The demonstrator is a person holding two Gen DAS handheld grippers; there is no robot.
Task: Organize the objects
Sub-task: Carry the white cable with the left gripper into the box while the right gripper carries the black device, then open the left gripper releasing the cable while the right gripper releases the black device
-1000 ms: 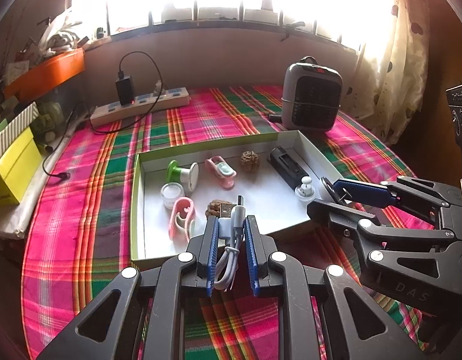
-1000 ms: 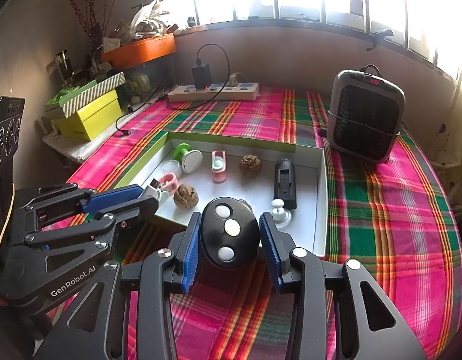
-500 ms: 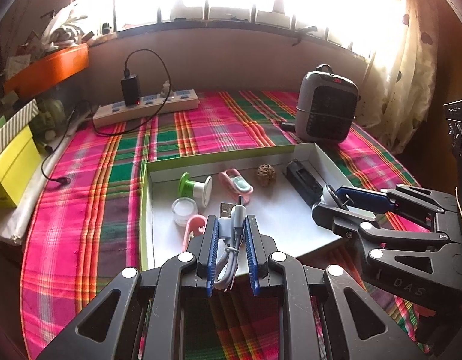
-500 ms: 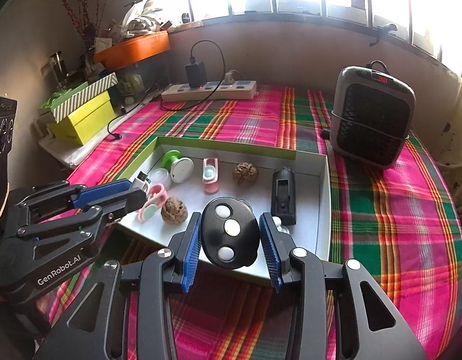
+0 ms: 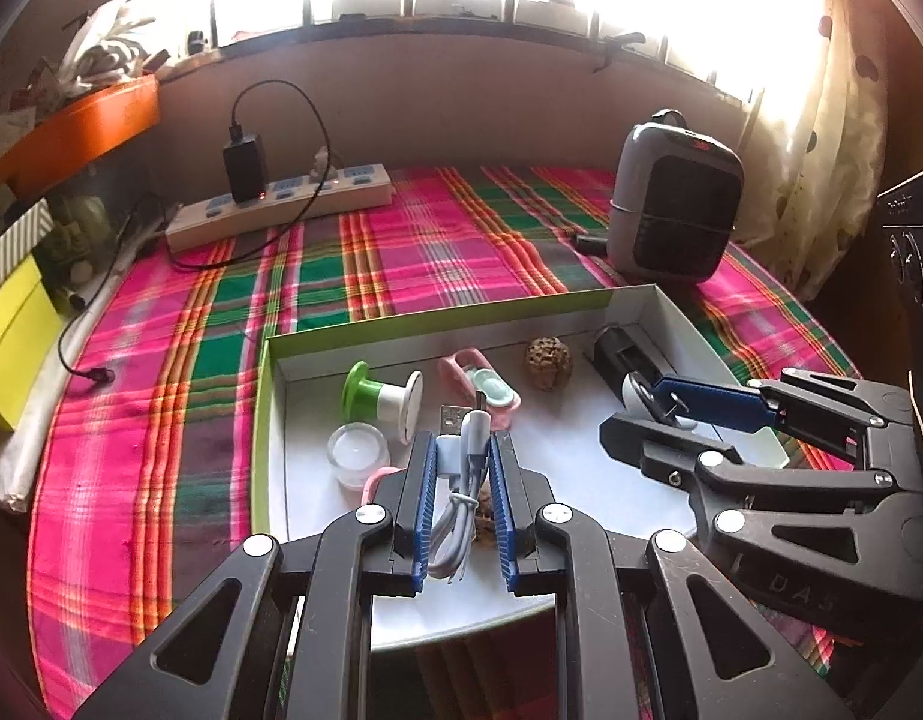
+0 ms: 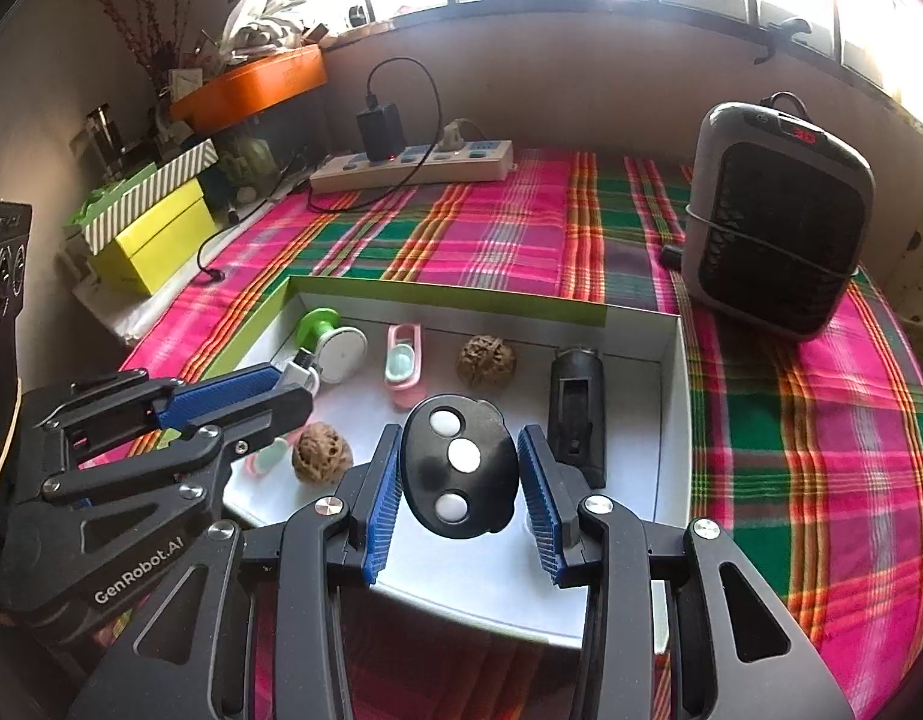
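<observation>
A white coiled cable [image 5: 461,480] with its USB plug upward is clamped between the blue pads of the left gripper [image 5: 461,456], whose fingers are pressed together on it. A black three-button remote [image 6: 458,474] is clamped between the pads of the right gripper [image 6: 458,468], the fingers set apart only by the width of its body. Both things are held above the near part of the shallow white tray [image 5: 581,468] with the green rim, which serves as the landmark here.

Compared with the earlier frames, both grippers are seen further in over the tray: the tray fills more of each view and its near edge now lies under the fingers, where before it lay ahead of them. The grips themselves are unchanged.

Inside the tray, a green-and-white spool [image 5: 380,399] lies toward the far left corner, with a small white jar [image 5: 356,455] just nearer. A pink clip [image 6: 404,363] lies at the far middle, a walnut [image 6: 486,360] beside it, and a black oblong device [image 6: 575,420] along the right side. A second walnut [image 6: 320,453] sits near the front left, just beside the left gripper's fingers as seen from the right wrist.

Beyond the tray, on the plaid tablecloth [image 6: 521,228], a power strip [image 6: 413,168] with a black charger is set at the far left and a grey heater [image 6: 773,222] at the far right. Yellow boxes [image 6: 155,240] are stacked off the cloth to the tray's left.
</observation>
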